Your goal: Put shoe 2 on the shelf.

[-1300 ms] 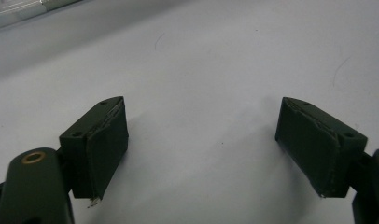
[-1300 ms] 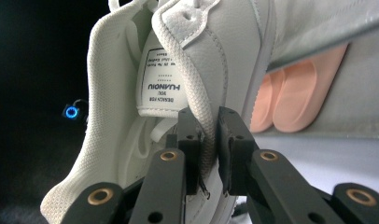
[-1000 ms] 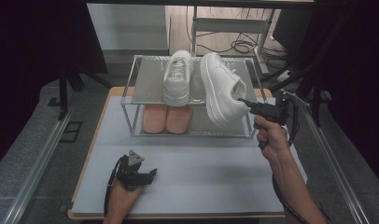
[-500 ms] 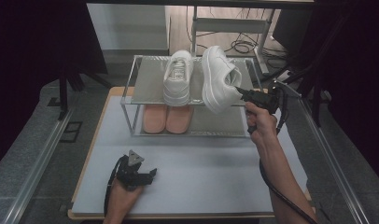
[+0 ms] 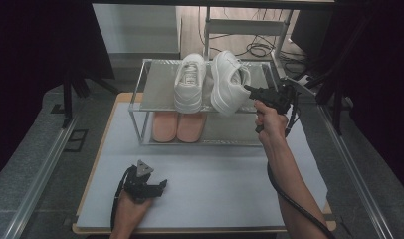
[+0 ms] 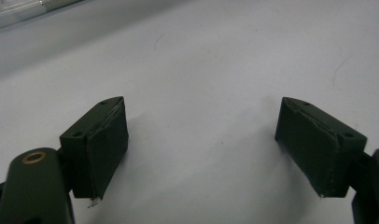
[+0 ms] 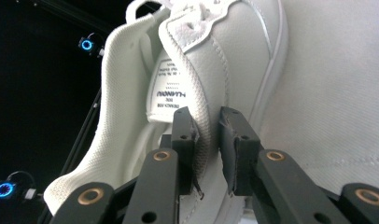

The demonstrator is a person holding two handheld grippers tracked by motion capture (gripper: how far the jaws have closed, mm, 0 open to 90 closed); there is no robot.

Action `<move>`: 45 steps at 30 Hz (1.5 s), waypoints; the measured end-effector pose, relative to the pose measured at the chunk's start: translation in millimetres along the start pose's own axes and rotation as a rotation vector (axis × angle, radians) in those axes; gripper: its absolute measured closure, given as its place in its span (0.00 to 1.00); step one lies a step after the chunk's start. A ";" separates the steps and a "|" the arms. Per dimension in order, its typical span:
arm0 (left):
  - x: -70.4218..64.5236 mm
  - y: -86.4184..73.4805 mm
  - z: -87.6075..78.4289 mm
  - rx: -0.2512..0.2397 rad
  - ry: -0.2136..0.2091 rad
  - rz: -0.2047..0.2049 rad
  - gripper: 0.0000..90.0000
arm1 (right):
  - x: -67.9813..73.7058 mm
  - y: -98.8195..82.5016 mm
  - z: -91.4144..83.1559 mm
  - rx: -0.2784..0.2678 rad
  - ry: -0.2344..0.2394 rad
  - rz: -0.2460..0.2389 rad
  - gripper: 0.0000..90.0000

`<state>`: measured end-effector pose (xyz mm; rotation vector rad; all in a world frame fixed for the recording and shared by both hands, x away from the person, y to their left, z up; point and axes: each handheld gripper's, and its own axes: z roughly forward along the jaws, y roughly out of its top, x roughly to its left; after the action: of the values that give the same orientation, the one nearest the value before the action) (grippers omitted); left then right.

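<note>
There are two white shoes (image 5: pixel 190 82) (image 5: pixel 229 82) on the top of one metal shoe rack (image 5: pixel 155 87). There are two pink slippers (image 5: pixel 165 126) (image 5: pixel 191 127) on its bottom shelf. There is one worktop (image 5: pixel 215 179). There are two grippers (image 5: pixel 162 185) (image 5: pixel 250 90), one in each hand.

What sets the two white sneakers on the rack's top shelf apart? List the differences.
The left white sneaker rests flat on its sole on the metal rack's top shelf, laces up; the right white sneaker is tipped onto its side. The left white sneaker is untouched; the right white sneaker's collar sits between the jaws of the right gripper, which have just been opening. Both look like one matching white pair.
</note>
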<state>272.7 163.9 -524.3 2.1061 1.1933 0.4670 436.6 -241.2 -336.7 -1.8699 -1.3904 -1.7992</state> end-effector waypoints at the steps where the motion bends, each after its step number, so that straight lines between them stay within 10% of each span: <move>1: 0.0 0.0 0.0 0.000 0.000 -0.001 0.19 | 1.2 0.0 0.9 0.000 -0.003 -0.004 0.84; 45: -0.1 0.0 -0.3 0.003 -0.001 0.000 0.19 | 24.3 -14.3 32.9 -0.030 0.040 0.002 0.71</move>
<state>272.5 163.9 -524.1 2.1085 1.1938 0.4641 444.3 -199.0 -330.1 -1.8385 -1.3548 -1.8558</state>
